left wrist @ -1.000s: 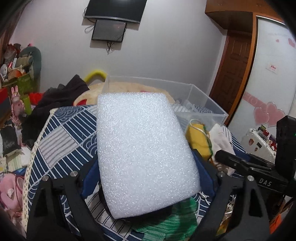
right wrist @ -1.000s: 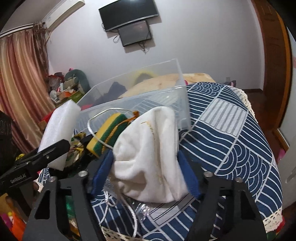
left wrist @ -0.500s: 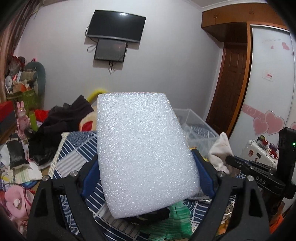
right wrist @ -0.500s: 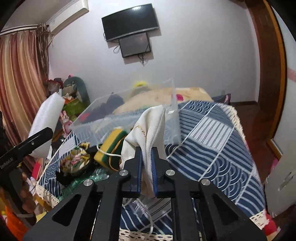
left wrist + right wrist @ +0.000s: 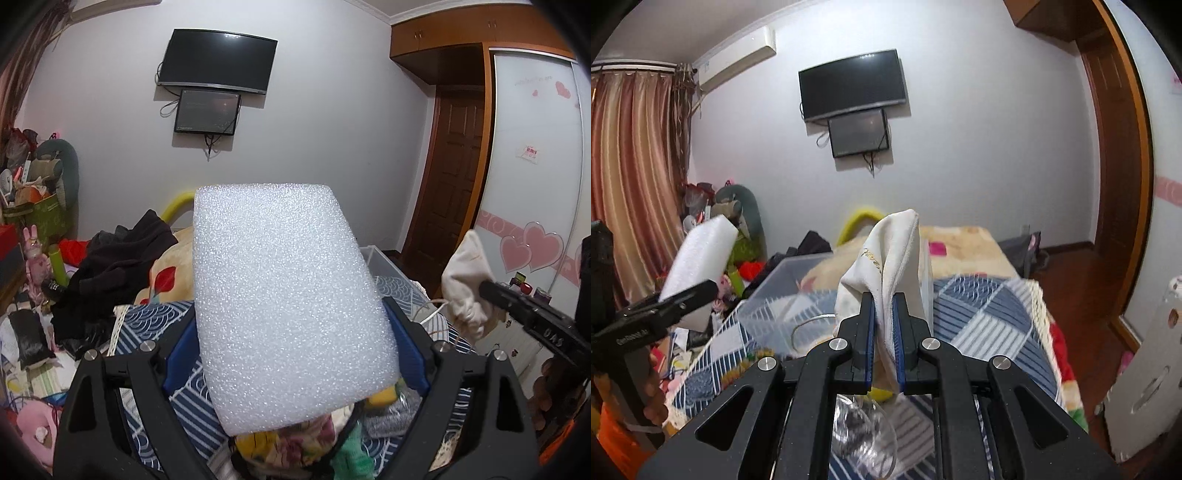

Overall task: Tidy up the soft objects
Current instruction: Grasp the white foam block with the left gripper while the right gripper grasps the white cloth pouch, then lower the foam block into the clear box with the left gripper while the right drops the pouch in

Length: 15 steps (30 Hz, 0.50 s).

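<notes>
My left gripper (image 5: 291, 325) is shut on a thick white foam block (image 5: 284, 295) and holds it up above the table; the block also shows at the left of the right wrist view (image 5: 701, 258). My right gripper (image 5: 883, 299) is shut on a cream cloth (image 5: 886, 258) with gold lettering and holds it raised; the cloth also shows at the right of the left wrist view (image 5: 465, 284). A clear plastic bin (image 5: 783, 291) stands on the blue patterned tablecloth (image 5: 982, 317), below and behind both held things.
Loose soft items, floral, yellow and green, lie under the foam block (image 5: 306, 443). A white cord (image 5: 809, 325) and a yellow-green item lie by the bin. Black clothes (image 5: 122, 258) and a bed sit behind the table. A clear cup (image 5: 864, 435) is under my right gripper.
Both grippers have risen from the table. The right gripper closed on the cream cloth and lifted it. The foam block stays in the left gripper and sits higher now.
</notes>
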Each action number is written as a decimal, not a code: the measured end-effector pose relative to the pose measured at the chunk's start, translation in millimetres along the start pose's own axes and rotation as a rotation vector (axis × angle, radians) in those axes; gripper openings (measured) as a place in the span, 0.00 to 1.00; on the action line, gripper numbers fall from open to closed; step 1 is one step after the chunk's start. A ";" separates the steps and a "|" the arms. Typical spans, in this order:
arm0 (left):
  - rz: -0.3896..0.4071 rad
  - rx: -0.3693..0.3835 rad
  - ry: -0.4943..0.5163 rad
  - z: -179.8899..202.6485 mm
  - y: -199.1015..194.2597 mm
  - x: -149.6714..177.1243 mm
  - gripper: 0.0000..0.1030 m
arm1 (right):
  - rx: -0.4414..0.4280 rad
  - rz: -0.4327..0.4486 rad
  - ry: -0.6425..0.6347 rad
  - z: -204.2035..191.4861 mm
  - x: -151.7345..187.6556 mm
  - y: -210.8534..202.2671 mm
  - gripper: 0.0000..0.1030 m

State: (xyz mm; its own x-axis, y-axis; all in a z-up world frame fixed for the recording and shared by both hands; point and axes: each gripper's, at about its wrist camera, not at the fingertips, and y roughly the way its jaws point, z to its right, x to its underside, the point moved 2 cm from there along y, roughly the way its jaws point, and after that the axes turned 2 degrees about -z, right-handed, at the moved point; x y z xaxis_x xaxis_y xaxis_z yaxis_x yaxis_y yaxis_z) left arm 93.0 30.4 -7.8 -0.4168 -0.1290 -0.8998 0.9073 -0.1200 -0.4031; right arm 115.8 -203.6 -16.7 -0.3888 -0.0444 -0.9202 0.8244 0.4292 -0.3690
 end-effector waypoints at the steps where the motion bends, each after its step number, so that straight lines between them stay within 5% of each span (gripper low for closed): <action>1: -0.011 0.007 0.001 -0.6 4.8 -3.8 0.87 | -0.001 0.010 -0.001 -0.5 -4.7 1.2 0.08; 15: -0.190 0.030 -0.014 -13.3 89.1 -23.3 0.87 | 0.021 0.064 -0.039 -9.8 -45.0 42.4 0.08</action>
State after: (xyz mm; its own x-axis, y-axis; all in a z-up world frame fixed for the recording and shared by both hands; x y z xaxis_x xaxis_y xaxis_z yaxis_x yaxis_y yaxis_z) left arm 184.4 35.8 -25.0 -0.5813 -0.1144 -0.8056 0.8102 -0.1728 -0.5601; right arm 164.2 -174.6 10.4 -0.3188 -0.0524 -0.9464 0.8559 0.4130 -0.3112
